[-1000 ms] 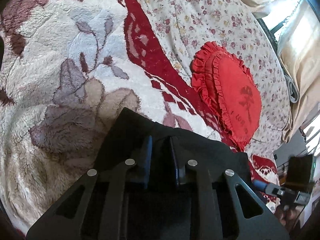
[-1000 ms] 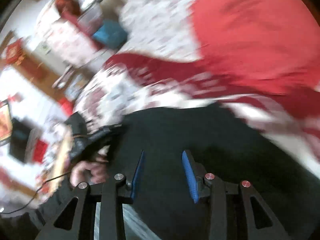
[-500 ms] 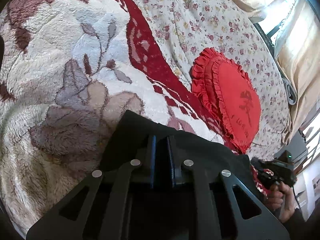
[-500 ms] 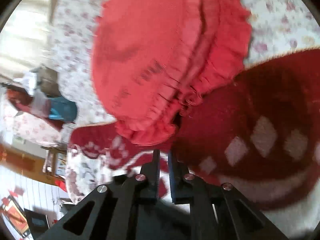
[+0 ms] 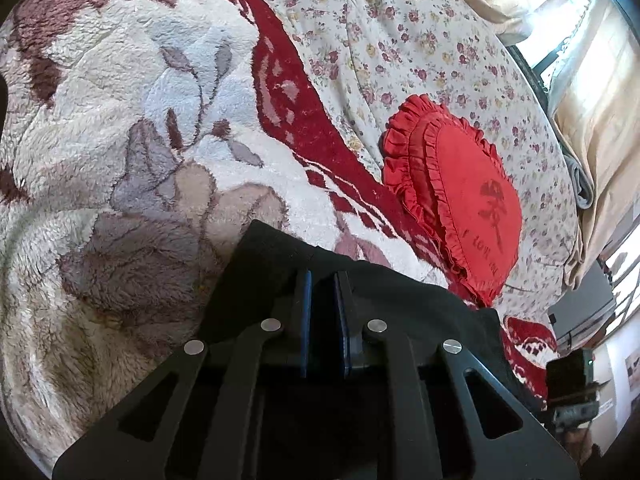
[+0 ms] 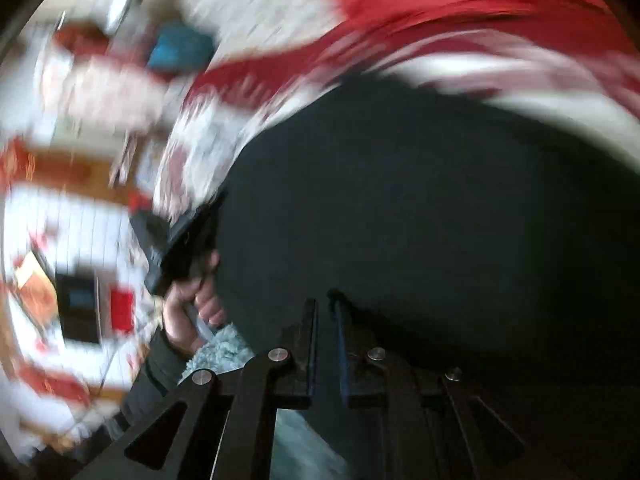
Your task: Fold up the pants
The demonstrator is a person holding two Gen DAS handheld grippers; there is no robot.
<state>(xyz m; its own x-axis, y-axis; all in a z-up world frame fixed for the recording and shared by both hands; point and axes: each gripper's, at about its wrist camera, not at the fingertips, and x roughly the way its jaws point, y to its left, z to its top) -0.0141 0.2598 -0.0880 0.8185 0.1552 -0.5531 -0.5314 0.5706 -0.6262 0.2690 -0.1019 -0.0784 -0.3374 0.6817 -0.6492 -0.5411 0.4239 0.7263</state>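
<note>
On my left wrist view the black pants [image 5: 400,304] lay low in the frame, from about six o'clock out toward four, spread on a plush blanket [image 5: 120,140] patterned with cream, grey and brown leaves and a dark red border. My left gripper [image 5: 322,280] sat over the upper edge of the cloth with its blue-padded jaws drawn close, a fold of the black fabric pinched between them. At about three o'clock from that gripper a red frilled heart cushion [image 5: 472,208] rested on a flowered sheet [image 5: 400,40], just beside the blanket's red border. Pale curtains [image 5: 600,120] hung at one to two o'clock.

My right wrist view was smeared by motion. The pants [image 6: 400,220] filled its centre and the right side, from three to six o'clock. My right gripper [image 6: 325,300] had its jaws nearly together over the black fabric; I could not tell whether any cloth was caught in the narrow gap. At about nine o'clock from it a hand [image 6: 192,308] gripped the handle of the other gripper at the cloth's edge.
</note>
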